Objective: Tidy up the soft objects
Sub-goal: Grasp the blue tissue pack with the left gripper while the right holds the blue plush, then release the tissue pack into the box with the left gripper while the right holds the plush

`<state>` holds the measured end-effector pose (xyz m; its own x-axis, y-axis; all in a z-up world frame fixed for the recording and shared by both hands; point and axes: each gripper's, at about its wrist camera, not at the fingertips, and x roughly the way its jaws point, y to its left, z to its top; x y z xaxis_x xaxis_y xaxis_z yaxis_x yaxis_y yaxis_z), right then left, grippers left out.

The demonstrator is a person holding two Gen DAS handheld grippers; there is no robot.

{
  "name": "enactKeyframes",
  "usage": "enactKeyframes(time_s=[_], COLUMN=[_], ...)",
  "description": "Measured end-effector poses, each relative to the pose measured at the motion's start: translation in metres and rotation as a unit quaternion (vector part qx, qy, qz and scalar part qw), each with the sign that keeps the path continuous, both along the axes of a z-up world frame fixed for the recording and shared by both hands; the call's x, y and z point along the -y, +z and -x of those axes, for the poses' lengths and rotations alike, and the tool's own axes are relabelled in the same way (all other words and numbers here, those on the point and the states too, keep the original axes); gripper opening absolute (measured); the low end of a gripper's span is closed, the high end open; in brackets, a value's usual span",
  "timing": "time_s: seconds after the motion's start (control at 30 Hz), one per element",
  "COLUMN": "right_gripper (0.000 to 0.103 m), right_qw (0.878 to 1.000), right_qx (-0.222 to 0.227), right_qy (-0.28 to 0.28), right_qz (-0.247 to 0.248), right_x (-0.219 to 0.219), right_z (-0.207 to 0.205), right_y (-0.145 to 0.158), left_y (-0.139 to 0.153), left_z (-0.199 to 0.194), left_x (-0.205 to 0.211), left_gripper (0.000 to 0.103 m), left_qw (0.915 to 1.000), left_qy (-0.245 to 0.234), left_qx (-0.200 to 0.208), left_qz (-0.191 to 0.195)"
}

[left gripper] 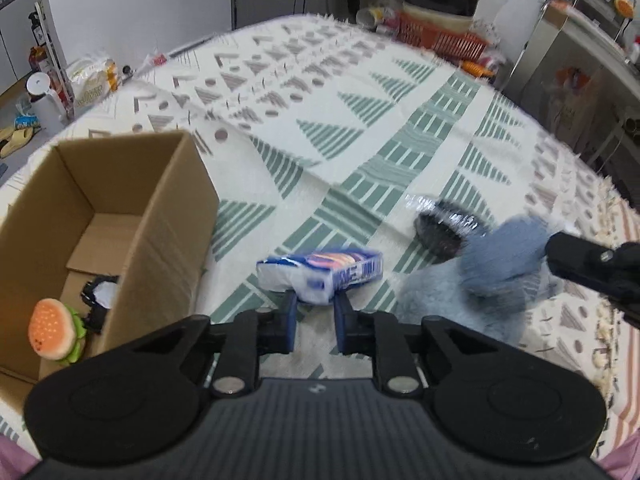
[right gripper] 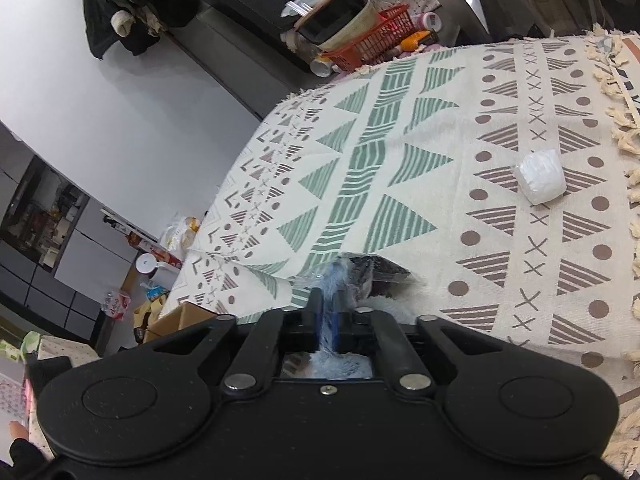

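My left gripper (left gripper: 315, 303) is shut on a blue and white tissue pack (left gripper: 320, 274), held above the patterned blanket (left gripper: 360, 128). An open cardboard box (left gripper: 100, 216) stands to the left with a plush burger (left gripper: 56, 334) and a dark item inside. My right gripper (right gripper: 326, 300) is shut on a fluffy blue plush (right gripper: 332, 276); it also shows in the left wrist view (left gripper: 496, 268), with the right gripper's arm (left gripper: 592, 268) at the right edge. A dark wrapped hairbrush (left gripper: 444, 232) lies just behind the plush.
A white plastic-wrapped packet (right gripper: 540, 176) lies on the blanket to the right. A red basket (left gripper: 444, 38) with clutter stands beyond the far edge. Bags and bottles (left gripper: 80, 80) sit on the floor to the left. A fringed edge (right gripper: 624, 128) runs along the right.
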<state>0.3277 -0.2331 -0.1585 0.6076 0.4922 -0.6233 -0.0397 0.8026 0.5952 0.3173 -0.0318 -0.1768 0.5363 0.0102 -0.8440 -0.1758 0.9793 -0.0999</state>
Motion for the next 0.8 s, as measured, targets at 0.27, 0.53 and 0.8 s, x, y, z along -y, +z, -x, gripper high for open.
enactKeyframes(time_s=[0.27, 0.53, 0.8], right_gripper=[0.004, 0.014, 0.048], right_qw=[1.0, 0.999, 0.998], right_qx=[0.002, -0.029, -0.041], right_qy=[0.004, -0.029, -0.033], right_qz=[-0.002, -0.029, -0.028], right_x=[-0.001, 0.021, 0.017], right_z=[0.007, 0.013, 0.004], right_y=[0.002, -0.004, -0.012], left_y=[0.03, 0.028, 0.015], left_z=[0.015, 0.008, 0.008], left_x=[-0.004, 0.001, 0.012], left_gripper=[0.0, 0.009, 0.055], left_qw=[0.9996, 0.9996, 0.999], left_qy=[0.001, -0.016, -0.027], left_qx=[0.029, 0.018, 0.017], left_qz=[0.005, 0.014, 0.032])
